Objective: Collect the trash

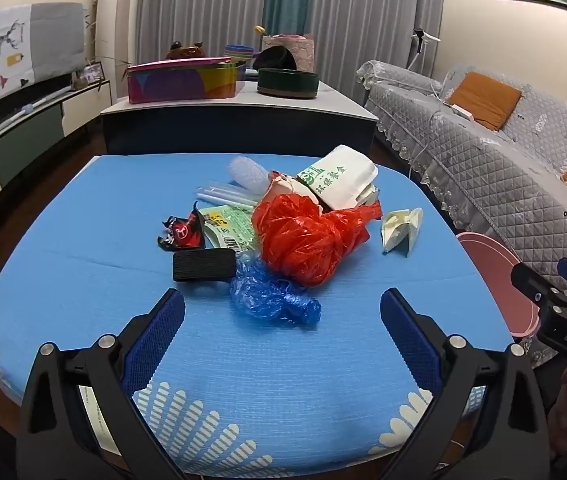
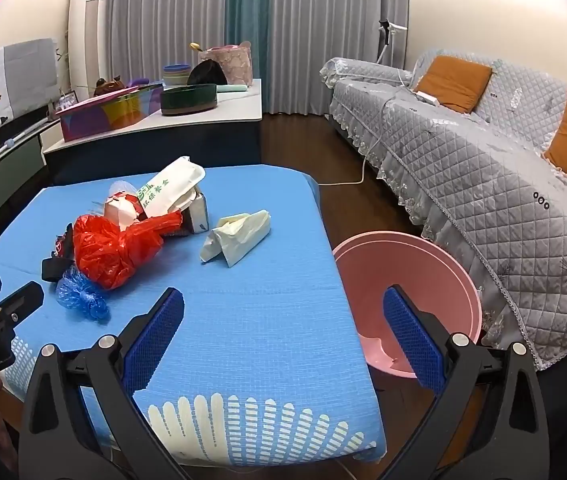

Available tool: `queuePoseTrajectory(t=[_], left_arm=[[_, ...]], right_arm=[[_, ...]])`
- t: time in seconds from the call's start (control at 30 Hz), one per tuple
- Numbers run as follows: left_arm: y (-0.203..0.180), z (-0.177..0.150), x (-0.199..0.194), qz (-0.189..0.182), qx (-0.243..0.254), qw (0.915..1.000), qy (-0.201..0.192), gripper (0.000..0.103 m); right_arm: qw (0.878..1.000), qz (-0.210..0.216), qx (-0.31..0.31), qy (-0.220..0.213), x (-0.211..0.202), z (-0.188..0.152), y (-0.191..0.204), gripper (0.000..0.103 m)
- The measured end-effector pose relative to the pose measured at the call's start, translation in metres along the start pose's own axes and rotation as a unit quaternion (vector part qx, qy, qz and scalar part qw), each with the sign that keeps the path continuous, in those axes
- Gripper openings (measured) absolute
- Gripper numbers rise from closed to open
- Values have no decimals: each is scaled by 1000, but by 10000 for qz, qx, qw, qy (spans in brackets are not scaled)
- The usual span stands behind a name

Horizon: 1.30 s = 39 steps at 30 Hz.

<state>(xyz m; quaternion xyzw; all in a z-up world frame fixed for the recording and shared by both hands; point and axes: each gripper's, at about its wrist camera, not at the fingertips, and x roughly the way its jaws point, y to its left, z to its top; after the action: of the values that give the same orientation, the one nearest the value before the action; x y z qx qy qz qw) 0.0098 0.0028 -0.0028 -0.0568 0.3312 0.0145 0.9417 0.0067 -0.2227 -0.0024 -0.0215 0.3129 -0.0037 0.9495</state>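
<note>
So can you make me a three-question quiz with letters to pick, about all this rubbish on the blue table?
1. Where is the pink basin?
A. on the blue table
B. on the floor beside the blue table
C. on the sofa

2. What colour is the biggest crumpled plastic bag?
A. red
B. green
C. yellow

3. How does the left gripper stand?
A. shut on a bag
B. shut and empty
C. open and empty

Answers:
1 B, it sits low by the table's edge, in front of the sofa.
2 A, the red one is bigger than the blue bag.
3 C, its fingers are wide apart with nothing between them.
</note>
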Motion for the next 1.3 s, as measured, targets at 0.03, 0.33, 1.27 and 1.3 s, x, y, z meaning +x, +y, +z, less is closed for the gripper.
queuePoseTrajectory(t=[0.03,0.33,1.27,1.3], left_arm=[[-2,0,-2,-10,19,10000,-8,95],[-6,-7,-12,-20,22,10000,-58,95],[-6,-8,-11,-14,20,10000,-65,95],[-7,-8,-11,-12,24,10000,-65,95]], right_arm=[[10000,9,4,6,0,0,0,97],[10000,46,23,-23,-1,0,1,97],[9999,96,-3,-43,0,-1,3,92],[9999,96,-1,-42,0,-1,3,92]])
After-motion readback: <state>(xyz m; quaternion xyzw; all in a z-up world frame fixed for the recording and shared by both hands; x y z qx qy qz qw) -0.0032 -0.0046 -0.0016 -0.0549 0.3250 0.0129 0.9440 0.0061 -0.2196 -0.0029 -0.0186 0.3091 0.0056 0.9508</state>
